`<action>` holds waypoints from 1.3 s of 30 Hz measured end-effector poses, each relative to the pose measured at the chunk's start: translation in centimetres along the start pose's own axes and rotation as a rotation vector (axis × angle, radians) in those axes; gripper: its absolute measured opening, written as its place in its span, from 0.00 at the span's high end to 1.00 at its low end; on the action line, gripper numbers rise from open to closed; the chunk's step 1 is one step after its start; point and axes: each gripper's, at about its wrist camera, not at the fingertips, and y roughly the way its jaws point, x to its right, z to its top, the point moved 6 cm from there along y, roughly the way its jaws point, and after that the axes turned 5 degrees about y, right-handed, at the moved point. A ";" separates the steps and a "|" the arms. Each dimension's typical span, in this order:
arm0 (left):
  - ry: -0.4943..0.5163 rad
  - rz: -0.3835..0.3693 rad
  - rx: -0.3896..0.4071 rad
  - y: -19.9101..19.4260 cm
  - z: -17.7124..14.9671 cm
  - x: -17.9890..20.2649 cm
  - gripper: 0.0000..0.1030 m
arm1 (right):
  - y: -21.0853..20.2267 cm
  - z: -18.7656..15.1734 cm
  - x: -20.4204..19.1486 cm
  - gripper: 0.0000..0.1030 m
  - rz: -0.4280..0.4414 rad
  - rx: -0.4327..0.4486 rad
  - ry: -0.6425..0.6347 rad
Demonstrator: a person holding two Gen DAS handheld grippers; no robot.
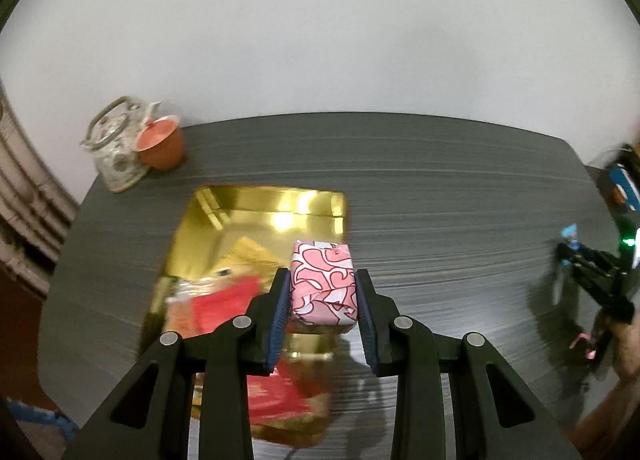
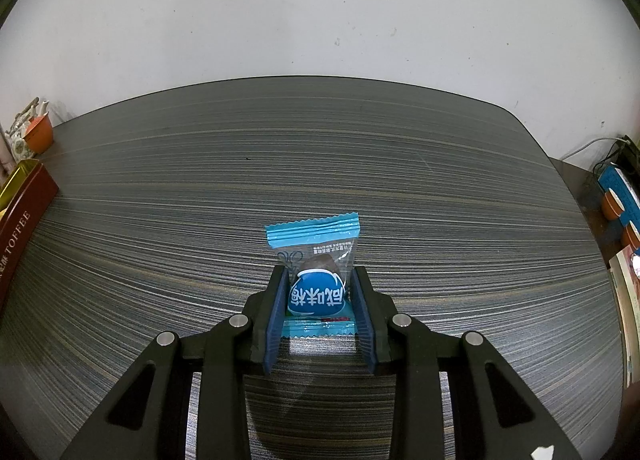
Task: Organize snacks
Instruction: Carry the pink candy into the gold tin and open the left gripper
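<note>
left gripper (image 1: 322, 292) is clamped on a pink block wrapped in swirl-patterned paper (image 1: 323, 287), carried above the near right edge of the open gold-lined tin (image 1: 256, 208), presumably to drop it among the red and gold packets (image 1: 224, 300) already inside. right gripper (image 2: 321, 292) pinches a blue-and-clear sealed snack pouch (image 2: 316, 280) just above the striped dark table (image 2: 320, 164), likely next for the tin. motion blur smears the tin's contents, and whether the block rests on anything is unclear.

Pink-swirled packet (image 1: 323, 287), blue wrapper (image 2: 314, 284), gold tin (image 1: 256, 216)
</note>
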 end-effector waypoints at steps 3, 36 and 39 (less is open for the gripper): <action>-0.013 0.018 -0.009 0.3 -0.5 -1.9 0.68 | 0.0 0.0 0.0 0.72 0.000 0.000 0.000; -0.012 0.074 -0.055 3.8 -2.0 -8.3 0.68 | -0.3 0.1 -0.4 0.72 -0.013 0.001 -0.009; 0.006 0.083 -0.061 3.7 -2.0 -8.2 0.67 | -0.3 0.1 -0.4 0.72 -0.013 0.001 -0.009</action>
